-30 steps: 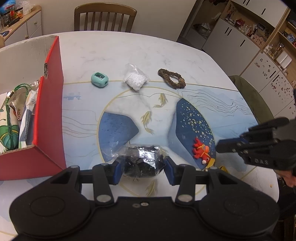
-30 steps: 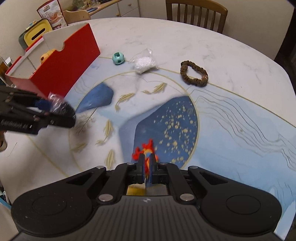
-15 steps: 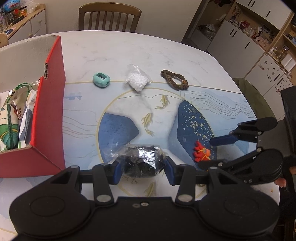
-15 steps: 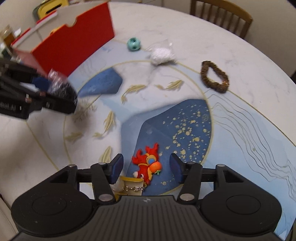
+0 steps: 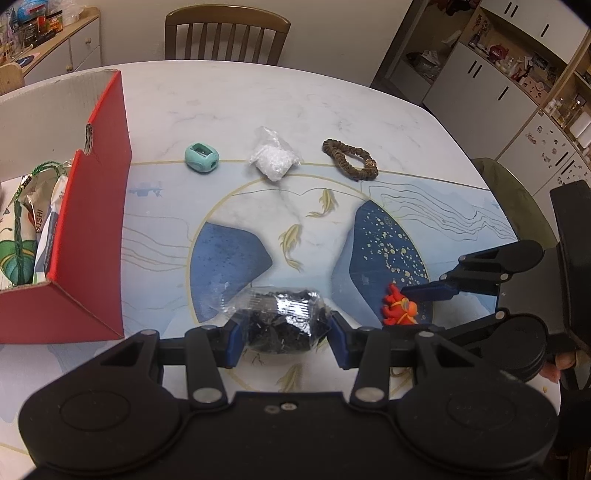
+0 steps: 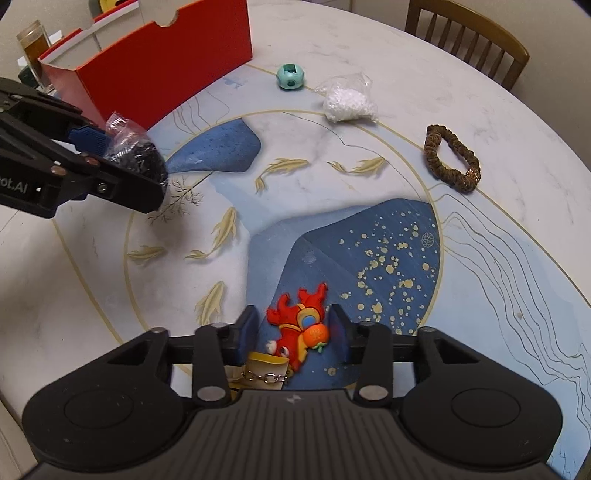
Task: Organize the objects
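We hold the left gripper (image 5: 283, 334) clamped on a clear bag of small black bits (image 5: 282, 319), both blue pads pressed vs. its sides; in the right wrist view the bag (image 6: 135, 155) hangs above the table, near the red box (image 6: 162, 70). Our right gripper (image 6: 291, 332) is spread wide, fingers either side of a red-orange toy keychain (image 6: 299, 328) that lies on the dark blue patch of the table mat (image 6: 369, 258); pads look apart from it, not gripping. Its chain (image 6: 264, 377) and a yellow tag (image 6: 266, 363) sit just under the gripper body.

Further back on the marble table (image 5: 332, 96) we see 3 items in a row: teal sharpener (image 5: 200, 157), clear bag w/ white bits (image 5: 273, 160), brown scrunchie (image 5: 350, 159), all well apart from both grippers. The red box (image 5: 92, 221) stands at left, open top, w/ packets and a green cord inside (image 5: 22, 221). A wooden chair (image 5: 226, 35) sits at the far edge.
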